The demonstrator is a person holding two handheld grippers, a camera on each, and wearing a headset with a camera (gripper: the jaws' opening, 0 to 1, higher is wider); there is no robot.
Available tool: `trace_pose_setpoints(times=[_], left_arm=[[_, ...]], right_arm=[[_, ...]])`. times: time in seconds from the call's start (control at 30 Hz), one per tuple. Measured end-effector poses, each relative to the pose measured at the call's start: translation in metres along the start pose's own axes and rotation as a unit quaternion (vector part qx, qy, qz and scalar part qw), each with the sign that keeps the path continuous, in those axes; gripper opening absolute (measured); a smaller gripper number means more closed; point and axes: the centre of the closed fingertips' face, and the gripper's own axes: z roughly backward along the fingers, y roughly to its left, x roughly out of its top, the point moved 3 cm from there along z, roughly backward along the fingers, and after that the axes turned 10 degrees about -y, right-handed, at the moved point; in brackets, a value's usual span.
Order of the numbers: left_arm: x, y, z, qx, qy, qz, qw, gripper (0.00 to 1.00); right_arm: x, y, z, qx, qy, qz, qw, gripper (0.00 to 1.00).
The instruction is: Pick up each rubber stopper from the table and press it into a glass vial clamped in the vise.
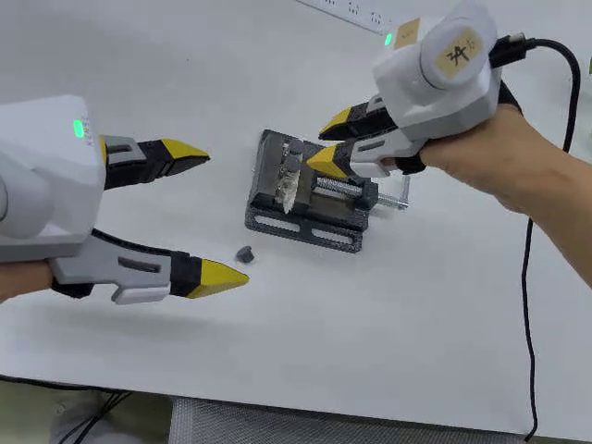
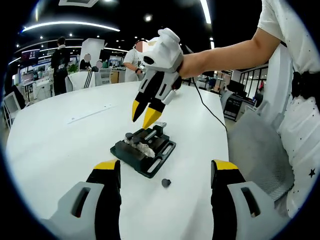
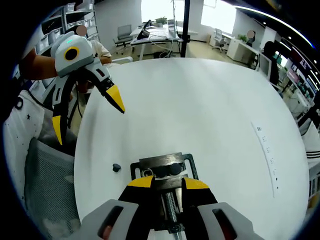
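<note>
Stopper handling: the rubber stopper (image 1: 244,253) is judged light, soft and grippy, so it should not slip, but it is small enough to roll or tip when nudged.
Where to take hold: across its sides, low on the body, leaving the end that enters the vial free.
Stopper look: a small dark grey plug, rounded. Which end faces up is too small to tell.
Stopper place: it lies loose on the white table (image 1: 388,351), just beside the near corner of the vise (image 1: 310,215) and apart from it.
Vial: the glass vial (image 1: 283,190) is clamped between the vise's faces. It looks clear and is likely fragile, so it calls for a straight, gentle press. A dark cap near it may be a stopper already seated.
Left gripper: the left gripper (image 1: 208,215) hovers above the table with its jaws spread wide and empty, and the loose stopper lies just past its lower tip.
Right gripper: the right gripper (image 1: 328,143) hangs over the far end of the vise. Its jaws stand at a narrow gap and nothing is seen between them.
Step in hand: probably lining up the left gripper to pick up the loose stopper.
</note>
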Motion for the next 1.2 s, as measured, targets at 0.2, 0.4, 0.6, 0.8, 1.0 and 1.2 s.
trace_pose_setpoints(times=[0.2, 0.4, 0.6, 0.8, 1.0, 1.2], left_arm=[[-0.003, -0.006, 0.001, 0.002, 0.009, 0.006, 0.9999, 0.71], [-0.008, -0.012, -0.001, 0.009, 0.018, 0.019, 0.9996, 0.71], [-0.014, -0.017, -0.005, 0.019, 0.029, 0.035, 0.9988, 0.69], [-0.019, -0.021, -0.008, 0.034, 0.045, 0.046, 0.9974, 0.66], [-0.03, -0.02, -0.009, 0.048, 0.064, 0.061, 0.9949, 0.63], [-0.034, -0.023, -0.014, 0.059, 0.08, 0.066, 0.9928, 0.58]], right_arm=[[-0.001, 0.002, 0.009, -0.013, -0.017, -0.01, 0.9997, 0.21], [-0.001, 0.007, 0.021, -0.026, -0.036, -0.019, 0.9988, 0.21], [-0.006, 0.011, 0.032, -0.039, -0.052, -0.031, 0.9974, 0.22], [-0.011, 0.016, 0.043, -0.051, -0.066, -0.041, 0.9957, 0.22], [-0.016, 0.021, 0.054, -0.065, -0.083, -0.055, 0.9929, 0.21], [-0.023, 0.026, 0.063, -0.074, -0.094, -0.065, 0.9907, 0.21]])
